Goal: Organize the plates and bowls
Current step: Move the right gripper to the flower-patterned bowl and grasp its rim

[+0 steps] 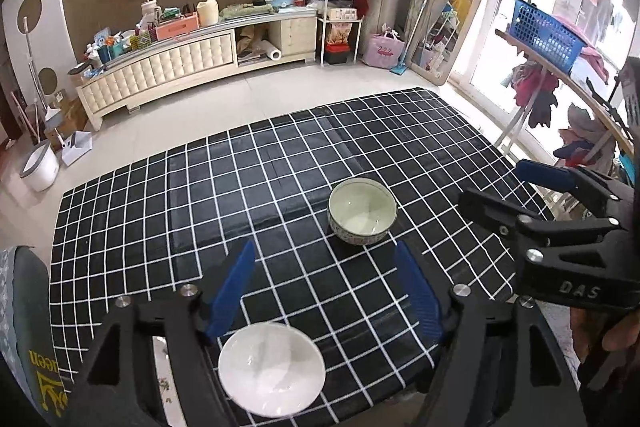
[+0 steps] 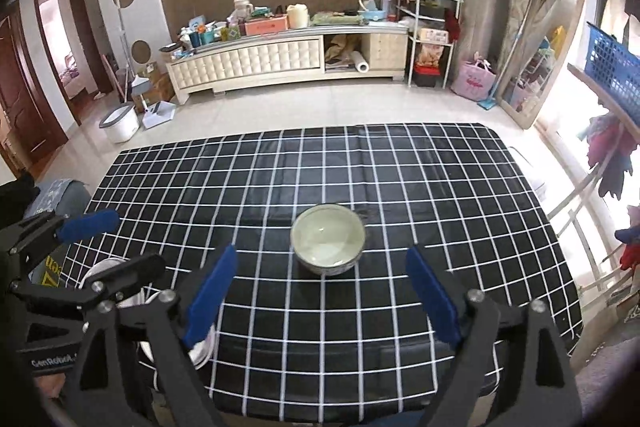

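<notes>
Right now I see both tongs, left tongs [image 1: 325, 291] and right tongs [image 2: 322, 293], spread wide above the worktop [image 2: 440, 187], empty, green bowl [image 2: 328, 243] ahead.

Patterned bowl [image 1: 362, 211] upright mid-table; white bowl [image 1: 272, 369] near edge

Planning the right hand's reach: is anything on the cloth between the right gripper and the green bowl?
Nothing visible. The right gripper has its jaws open and points at the green bowl, with only bare checked tablecloth between them. The white bowl sits off to the left.
</notes>
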Available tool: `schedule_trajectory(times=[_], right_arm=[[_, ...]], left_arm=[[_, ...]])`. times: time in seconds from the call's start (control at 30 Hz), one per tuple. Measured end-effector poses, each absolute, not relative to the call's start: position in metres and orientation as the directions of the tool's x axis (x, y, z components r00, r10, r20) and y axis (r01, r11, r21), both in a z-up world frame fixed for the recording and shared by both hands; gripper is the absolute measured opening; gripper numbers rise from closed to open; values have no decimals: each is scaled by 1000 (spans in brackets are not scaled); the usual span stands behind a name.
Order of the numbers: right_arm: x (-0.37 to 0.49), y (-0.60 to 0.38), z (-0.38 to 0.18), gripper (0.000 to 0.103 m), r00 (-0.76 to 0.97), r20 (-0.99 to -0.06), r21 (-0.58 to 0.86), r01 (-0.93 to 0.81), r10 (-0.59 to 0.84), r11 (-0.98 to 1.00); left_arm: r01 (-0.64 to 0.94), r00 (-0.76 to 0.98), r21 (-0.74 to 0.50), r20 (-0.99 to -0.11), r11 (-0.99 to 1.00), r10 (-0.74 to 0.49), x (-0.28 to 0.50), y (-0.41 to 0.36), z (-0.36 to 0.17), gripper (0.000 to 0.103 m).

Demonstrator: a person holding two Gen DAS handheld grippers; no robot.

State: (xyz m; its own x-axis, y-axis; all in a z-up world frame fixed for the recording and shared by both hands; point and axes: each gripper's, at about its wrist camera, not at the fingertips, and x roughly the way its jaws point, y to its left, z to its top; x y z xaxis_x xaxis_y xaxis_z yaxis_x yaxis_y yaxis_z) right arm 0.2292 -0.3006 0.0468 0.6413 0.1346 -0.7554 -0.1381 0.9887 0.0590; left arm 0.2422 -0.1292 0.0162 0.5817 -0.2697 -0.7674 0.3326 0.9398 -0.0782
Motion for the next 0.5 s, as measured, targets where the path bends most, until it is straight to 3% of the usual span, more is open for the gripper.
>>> schedule_trajectory(times=[0.5], right_arm=[[293,-342,-3,94,546,-835,31,-80,69,996]], left_arm=[[290,452,-118,-858,950,-244,329,-166,-42,77]])
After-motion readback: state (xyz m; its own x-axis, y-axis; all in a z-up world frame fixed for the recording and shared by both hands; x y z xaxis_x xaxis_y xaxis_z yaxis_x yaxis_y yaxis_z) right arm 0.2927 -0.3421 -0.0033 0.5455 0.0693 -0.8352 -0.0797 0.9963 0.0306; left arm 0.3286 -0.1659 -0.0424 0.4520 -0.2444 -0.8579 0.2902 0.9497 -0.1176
